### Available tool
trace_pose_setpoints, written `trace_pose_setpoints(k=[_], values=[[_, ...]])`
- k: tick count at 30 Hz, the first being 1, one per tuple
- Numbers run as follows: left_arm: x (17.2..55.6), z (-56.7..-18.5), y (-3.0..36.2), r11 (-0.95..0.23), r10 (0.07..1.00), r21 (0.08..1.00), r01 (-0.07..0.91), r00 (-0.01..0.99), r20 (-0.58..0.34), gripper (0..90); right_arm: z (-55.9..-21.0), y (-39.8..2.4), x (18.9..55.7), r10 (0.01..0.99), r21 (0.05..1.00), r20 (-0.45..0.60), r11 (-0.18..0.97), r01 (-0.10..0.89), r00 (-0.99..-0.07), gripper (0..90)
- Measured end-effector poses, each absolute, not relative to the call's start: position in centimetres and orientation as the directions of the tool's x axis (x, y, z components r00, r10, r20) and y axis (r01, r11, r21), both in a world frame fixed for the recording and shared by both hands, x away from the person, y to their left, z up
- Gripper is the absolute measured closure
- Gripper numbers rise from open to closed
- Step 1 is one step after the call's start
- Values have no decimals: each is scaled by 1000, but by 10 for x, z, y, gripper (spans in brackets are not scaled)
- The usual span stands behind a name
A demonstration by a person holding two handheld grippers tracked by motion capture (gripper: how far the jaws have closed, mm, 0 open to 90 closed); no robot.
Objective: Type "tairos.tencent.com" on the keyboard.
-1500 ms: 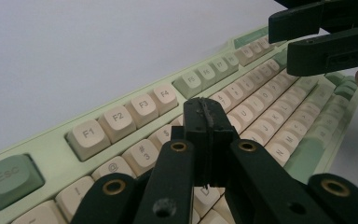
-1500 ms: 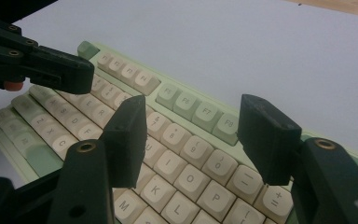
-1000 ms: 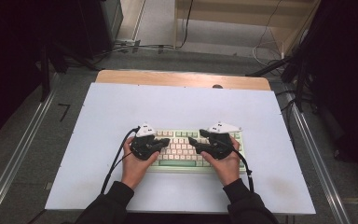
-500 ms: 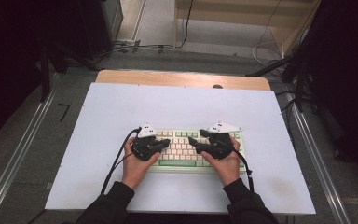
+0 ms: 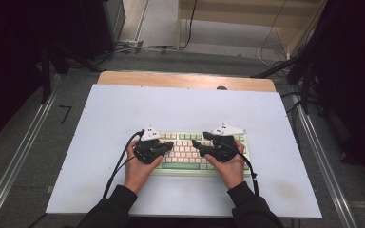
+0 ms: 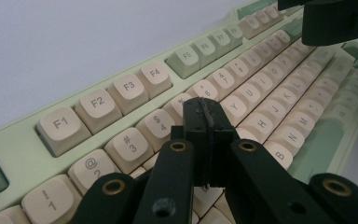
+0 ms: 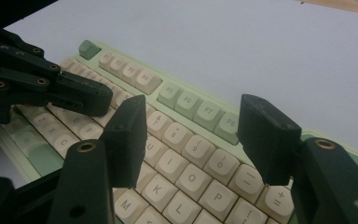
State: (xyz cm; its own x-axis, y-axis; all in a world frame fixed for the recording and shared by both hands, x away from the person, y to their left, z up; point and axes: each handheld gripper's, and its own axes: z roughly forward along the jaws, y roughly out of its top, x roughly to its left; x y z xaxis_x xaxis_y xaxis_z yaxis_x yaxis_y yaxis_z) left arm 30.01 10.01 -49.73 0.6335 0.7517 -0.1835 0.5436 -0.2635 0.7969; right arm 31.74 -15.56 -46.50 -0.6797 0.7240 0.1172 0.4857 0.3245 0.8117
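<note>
Directly beneath both hand-held grippers lies the keyboard.

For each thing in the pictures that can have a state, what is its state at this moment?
keyboard: lying flat on the table, keys facing up, held by neither gripper.
left gripper: shut, jaws pressed together with nothing between them, over the number row.
right gripper: open, nothing between the jaws, over the right half of the keys.
table: covered by a pale sheet, wooden strip bare at the far edge.
</note>
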Motion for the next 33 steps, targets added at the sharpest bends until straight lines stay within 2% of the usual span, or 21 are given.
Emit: trace_pose_setpoints(k=[5, 8, 9, 10, 11, 13, 15, 27, 33], values=[[299, -494, 103, -246, 742, 811, 532, 641, -195, 897, -465, -155, 317, 721, 811, 115, 329, 483, -683, 408], [298, -489, 108, -193, 725, 832, 521, 647, -236, 834, -465, -156, 317, 722, 811, 115, 328, 484, -682, 408], [298, -488, 109, -180, 720, 837, 517, 649, -246, 801, -465, -156, 317, 723, 811, 116, 326, 486, -681, 408], [297, -486, 111, -161, 717, 843, 514, 648, -257, 690, -465, -156, 317, 724, 811, 116, 326, 485, -680, 408], [297, -485, 112, -141, 718, 850, 508, 643, -266, 690, -465, -156, 318, 725, 811, 117, 325, 486, -679, 408], [295, -483, 115, -117, 722, 863, 491, 639, -265, 603, -465, -156, 317, 727, 810, 118, 323, 489, -677, 408], [295, -481, 119, -105, 727, 872, 478, 635, -261, 570, -465, -156, 317, 726, 810, 118, 323, 489, -677, 408], [294, -482, 149, -66, 792, 875, 479, 559, -246, 489, -461, -162, 317, 730, 819, 119, 311, 482, -673, 412], [291, -483, 157, -72, 808, 876, 477, 543, -229, 487, -461, -163, 316, 731, 820, 118, 310, 481, -672, 429]])
